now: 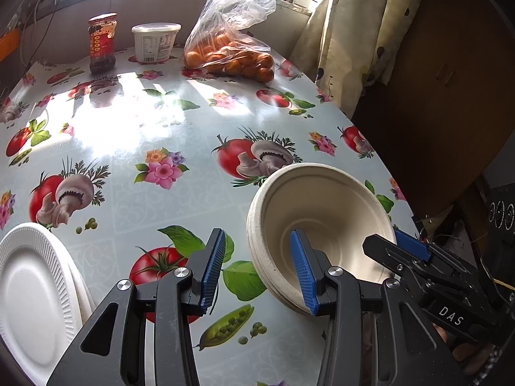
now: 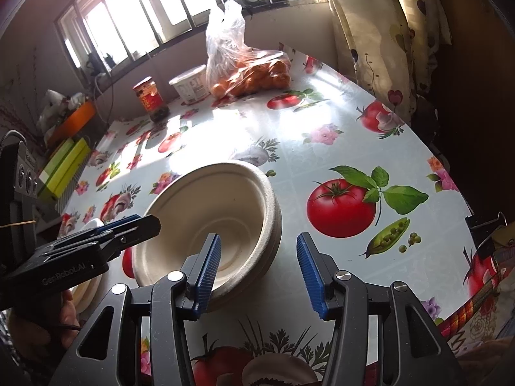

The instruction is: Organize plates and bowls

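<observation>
A stack of beige paper bowls point(image 1: 322, 222) sits on the patterned tablecloth; it also shows in the right wrist view point(image 2: 219, 222). My left gripper point(image 1: 257, 267) is open, its jaws astride the stack's left rim. My right gripper point(image 2: 259, 268) is open, its jaws astride the stack's right rim; it also shows in the left wrist view point(image 1: 399, 251). White foam plates point(image 1: 35, 289) lie stacked at the table's left front edge, partly hidden behind the left gripper in the right wrist view point(image 2: 87, 286).
A sauce jar point(image 1: 102, 43), a white tub point(image 1: 156, 42) and a plastic bag of oranges point(image 1: 230, 54) stand at the table's far side under the window. A curtain point(image 1: 351, 32) hangs at the right. Green boxes point(image 2: 64, 167) sit left of the table.
</observation>
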{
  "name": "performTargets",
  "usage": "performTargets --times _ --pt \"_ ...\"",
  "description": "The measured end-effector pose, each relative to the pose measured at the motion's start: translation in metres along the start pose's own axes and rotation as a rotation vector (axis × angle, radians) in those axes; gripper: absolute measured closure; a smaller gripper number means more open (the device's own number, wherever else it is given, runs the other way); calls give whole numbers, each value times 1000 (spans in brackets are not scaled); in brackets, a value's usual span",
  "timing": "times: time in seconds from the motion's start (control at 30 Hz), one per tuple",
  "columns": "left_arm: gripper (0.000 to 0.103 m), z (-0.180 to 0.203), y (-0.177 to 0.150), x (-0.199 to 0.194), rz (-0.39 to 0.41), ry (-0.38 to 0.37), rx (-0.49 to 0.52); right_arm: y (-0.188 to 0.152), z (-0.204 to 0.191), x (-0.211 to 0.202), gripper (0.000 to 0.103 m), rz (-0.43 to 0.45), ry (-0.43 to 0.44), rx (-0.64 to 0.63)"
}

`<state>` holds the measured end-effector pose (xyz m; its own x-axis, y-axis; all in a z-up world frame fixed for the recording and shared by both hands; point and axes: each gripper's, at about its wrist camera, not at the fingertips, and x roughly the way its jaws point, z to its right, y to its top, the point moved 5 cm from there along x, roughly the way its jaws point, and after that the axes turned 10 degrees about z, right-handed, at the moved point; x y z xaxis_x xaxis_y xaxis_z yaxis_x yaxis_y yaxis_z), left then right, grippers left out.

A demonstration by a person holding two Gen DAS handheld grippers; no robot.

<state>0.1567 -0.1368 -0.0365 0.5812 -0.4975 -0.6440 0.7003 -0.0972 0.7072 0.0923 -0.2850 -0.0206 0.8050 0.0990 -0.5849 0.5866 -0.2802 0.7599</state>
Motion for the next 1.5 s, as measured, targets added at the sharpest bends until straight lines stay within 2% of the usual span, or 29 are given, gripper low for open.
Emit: performTargets --times 0.27,0.4,0.5,0.57,0.8,1.5 --pt "60 -1 0 2 -7 -3 -13 -1 -1 2 68 -3 0 2" --pt "72 0 -1 4 -10 -4 -12 -1 -1 3 73 -2 0 -1" --pt "73 0 -2 5 -16 -6 -14 -1 -2 3 76 -2 -5 -5" --pt "78 1 -2 6 -20 -10 -20 -1 -1 3 78 -1 -7 -1" --pt "82 1 -3 6 -20 0 -18 -1 0 2 79 0 -5 1" --pt "82 -1 -1 4 -11 2 -34 2 0 3 79 2 -1 8"
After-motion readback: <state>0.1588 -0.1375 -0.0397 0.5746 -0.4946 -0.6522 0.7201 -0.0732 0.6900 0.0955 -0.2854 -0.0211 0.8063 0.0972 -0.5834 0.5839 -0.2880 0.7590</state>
